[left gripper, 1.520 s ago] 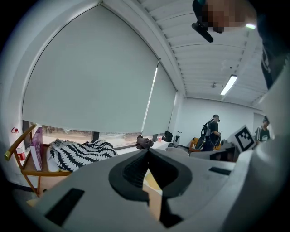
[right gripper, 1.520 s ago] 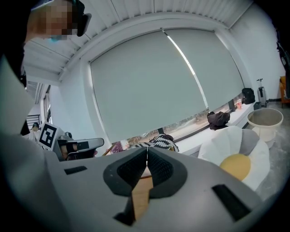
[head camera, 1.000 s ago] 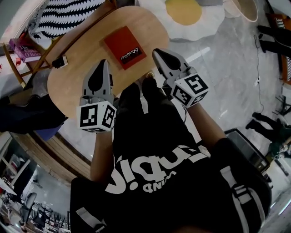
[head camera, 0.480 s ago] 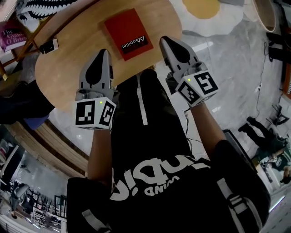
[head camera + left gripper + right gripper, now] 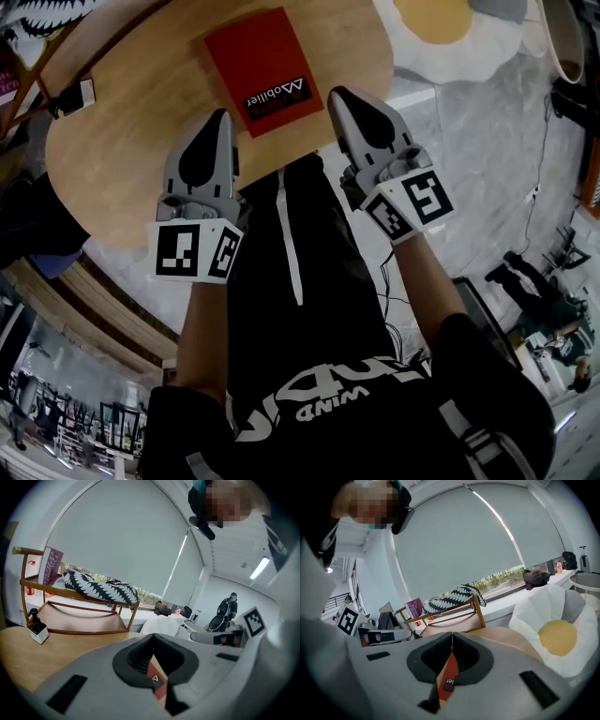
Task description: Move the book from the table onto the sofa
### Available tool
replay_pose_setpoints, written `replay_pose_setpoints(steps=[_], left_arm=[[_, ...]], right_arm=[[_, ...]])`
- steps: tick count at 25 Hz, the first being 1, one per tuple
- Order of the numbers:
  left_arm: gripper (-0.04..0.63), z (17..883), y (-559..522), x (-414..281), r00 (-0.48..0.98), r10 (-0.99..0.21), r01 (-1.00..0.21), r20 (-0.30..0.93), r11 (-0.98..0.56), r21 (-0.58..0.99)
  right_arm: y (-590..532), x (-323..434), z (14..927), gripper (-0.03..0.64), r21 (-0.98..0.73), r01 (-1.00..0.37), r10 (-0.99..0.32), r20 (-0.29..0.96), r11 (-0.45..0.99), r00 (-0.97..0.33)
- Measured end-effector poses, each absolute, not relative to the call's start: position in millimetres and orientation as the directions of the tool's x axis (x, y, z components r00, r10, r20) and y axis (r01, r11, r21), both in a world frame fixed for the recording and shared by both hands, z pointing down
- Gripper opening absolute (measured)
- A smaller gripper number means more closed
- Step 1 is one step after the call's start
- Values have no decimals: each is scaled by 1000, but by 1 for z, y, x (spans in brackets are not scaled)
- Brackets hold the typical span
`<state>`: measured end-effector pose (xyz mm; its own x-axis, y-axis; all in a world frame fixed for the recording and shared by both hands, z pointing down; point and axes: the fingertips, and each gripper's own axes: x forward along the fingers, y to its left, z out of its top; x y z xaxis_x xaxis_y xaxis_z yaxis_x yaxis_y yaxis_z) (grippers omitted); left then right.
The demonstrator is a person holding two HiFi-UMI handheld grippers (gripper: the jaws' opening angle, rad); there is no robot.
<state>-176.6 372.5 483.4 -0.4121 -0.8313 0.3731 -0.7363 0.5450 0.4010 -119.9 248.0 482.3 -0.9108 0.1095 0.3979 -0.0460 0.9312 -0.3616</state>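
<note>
A red book (image 5: 262,70) with white lettering lies flat on the round wooden table (image 5: 141,159), close to its near edge. My left gripper (image 5: 221,114) is shut and empty, over the table just left of the book's near corner. My right gripper (image 5: 336,92) is also shut and empty, just right of the book's near corner at the table edge. Neither touches the book. In the left gripper view a sliver of the book (image 5: 157,684) shows below the closed tips (image 5: 152,637). The right gripper view shows the book (image 5: 449,679) the same way under its tips (image 5: 452,634).
A small white-and-black object (image 5: 73,97) stands on the table's left part. Beyond the table is a wooden rack (image 5: 79,609) with a black-and-white patterned cushion (image 5: 101,588) and a purple book (image 5: 50,566). An egg-shaped white and yellow seat (image 5: 555,637) sits at the right. People stand far back.
Both grippers have sunk toward the table, still shut. The book and table now look larger and nearer to the gripper tips in the head view.
</note>
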Motion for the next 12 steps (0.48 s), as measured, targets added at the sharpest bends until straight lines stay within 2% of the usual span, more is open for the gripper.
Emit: replay_pose_setpoints(steps=[12], left_arm=[[11, 508, 364, -170, -413, -833, -739, 368, 543, 400]], right_arm=[[243, -120, 504, 5, -390, -31, 121, 359, 920, -925]])
